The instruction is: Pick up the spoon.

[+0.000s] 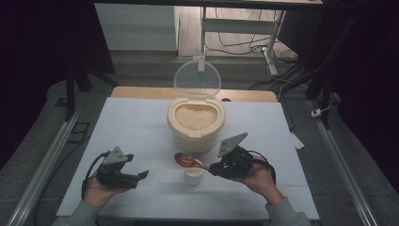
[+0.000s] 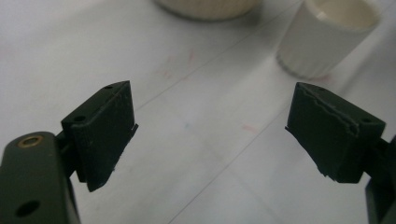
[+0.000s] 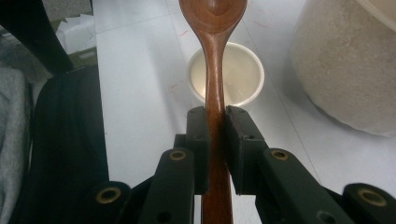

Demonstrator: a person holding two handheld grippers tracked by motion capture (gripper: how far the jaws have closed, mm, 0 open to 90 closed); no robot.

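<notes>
Right gripper view showed the right gripper [image 3: 215, 116] pinching the wooden spoon [image 3: 214, 56] over the small cup [image 3: 226, 74]; left gripper [image 2: 210, 130] spread, so a tilted bowl could miss the narrow rim.

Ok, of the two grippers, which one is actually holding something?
The right gripper: its jaws are shut on the wooden spoon handle above the small white cup. The left gripper is open with nothing between its jaws.

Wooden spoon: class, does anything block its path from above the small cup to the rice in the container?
Nothing visible does. The wooden spoon, clamped in the right tongs, hovers over the small cup; the rice container stands just beyond, lid raised.
</notes>
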